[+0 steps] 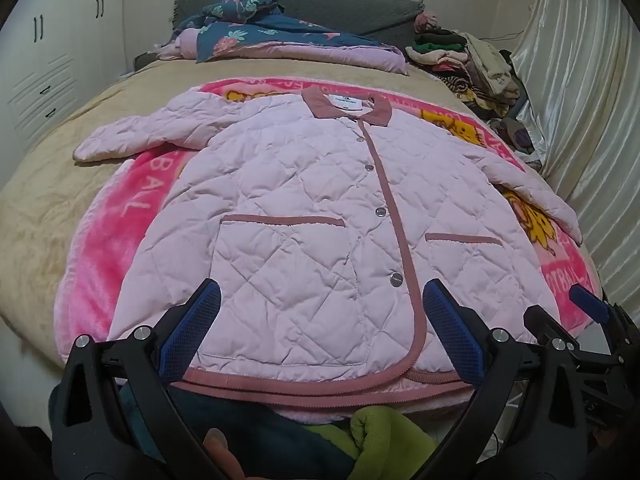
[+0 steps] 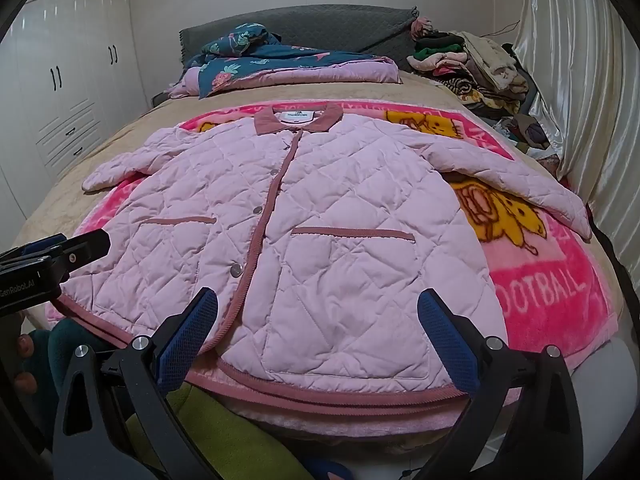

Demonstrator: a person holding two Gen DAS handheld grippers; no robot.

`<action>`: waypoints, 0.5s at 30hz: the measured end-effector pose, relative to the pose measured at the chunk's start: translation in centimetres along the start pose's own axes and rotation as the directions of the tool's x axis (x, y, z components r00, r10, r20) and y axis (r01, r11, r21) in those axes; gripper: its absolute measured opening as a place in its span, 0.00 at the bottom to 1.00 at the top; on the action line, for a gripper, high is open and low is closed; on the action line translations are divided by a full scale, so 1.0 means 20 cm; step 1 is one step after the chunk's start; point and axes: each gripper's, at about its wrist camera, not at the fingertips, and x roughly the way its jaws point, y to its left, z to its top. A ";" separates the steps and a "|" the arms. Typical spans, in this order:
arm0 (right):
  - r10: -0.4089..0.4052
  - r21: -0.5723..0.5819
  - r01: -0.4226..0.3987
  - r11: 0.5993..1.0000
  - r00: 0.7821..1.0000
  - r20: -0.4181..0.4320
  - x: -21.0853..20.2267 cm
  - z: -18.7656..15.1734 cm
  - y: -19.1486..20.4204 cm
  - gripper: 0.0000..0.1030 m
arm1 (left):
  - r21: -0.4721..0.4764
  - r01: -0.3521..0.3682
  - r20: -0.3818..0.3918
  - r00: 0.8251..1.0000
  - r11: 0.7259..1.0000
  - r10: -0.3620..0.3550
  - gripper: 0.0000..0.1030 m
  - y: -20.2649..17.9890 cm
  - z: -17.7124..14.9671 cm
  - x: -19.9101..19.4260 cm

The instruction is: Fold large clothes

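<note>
Left wrist view shows a pink quilted jacket (image 1: pixel 304 216) lying flat, front up and buttoned, on a bright pink blanket (image 1: pixel 104 240) spread over the beige bed (image 1: pixel 44 208); its darker pink collar (image 1: pixel 340 110) points toward 12 o'clock and its hem lies at 6 o'clock, nearest the camera. One sleeve reaches out toward 9 o'clock, the other toward 3 o'clock. The left gripper (image 1: pixel 320 332) hovers over the hem with its blue-padded fingers (image 1: pixel 192 332) spread wide apart and nothing between them. The right gripper (image 2: pixel 316 336) is likewise over the hem, its fingers (image 2: pixel 448 340) wide apart and empty; in the left wrist view it shows at about 4 o'clock. Neither gripper visibly touches the fabric. At 12 o'clock, beyond the jacket, a folded dark blue floral quilt (image 1: pixel 256 36) lies against a grey headboard (image 1: pixel 352 8), and a heap of mixed clothes (image 1: pixel 472 64) sits at about 2 o'clock beside a pale curtain (image 1: pixel 580 92). White wardrobe doors (image 2: pixel 72 80) stand at 10 o'clock
</note>
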 end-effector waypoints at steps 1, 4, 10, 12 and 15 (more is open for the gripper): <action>0.000 0.000 0.000 1.000 1.000 0.001 0.00 0.00 0.00 0.96 | 0.002 -0.001 0.000 1.000 1.000 0.001 0.92 0.00 0.00 0.00; 0.000 0.000 0.000 1.000 1.000 0.000 0.00 0.00 0.00 0.96 | 0.001 0.000 0.000 1.000 1.000 0.000 0.92 0.00 0.00 0.00; 0.001 0.001 -0.001 1.000 1.000 -0.001 0.00 0.00 0.00 0.96 | 0.001 0.000 0.000 1.000 1.000 0.000 0.92 0.00 0.00 0.00; 0.001 0.001 -0.001 1.000 1.000 -0.002 0.00 0.00 0.00 0.96 | 0.001 0.001 0.000 1.000 1.000 -0.001 0.92 0.00 0.00 0.00; 0.001 0.000 -0.001 1.000 1.000 -0.001 0.00 0.00 0.00 0.96 | 0.000 0.000 0.000 1.000 1.000 0.000 0.92 0.00 0.00 0.00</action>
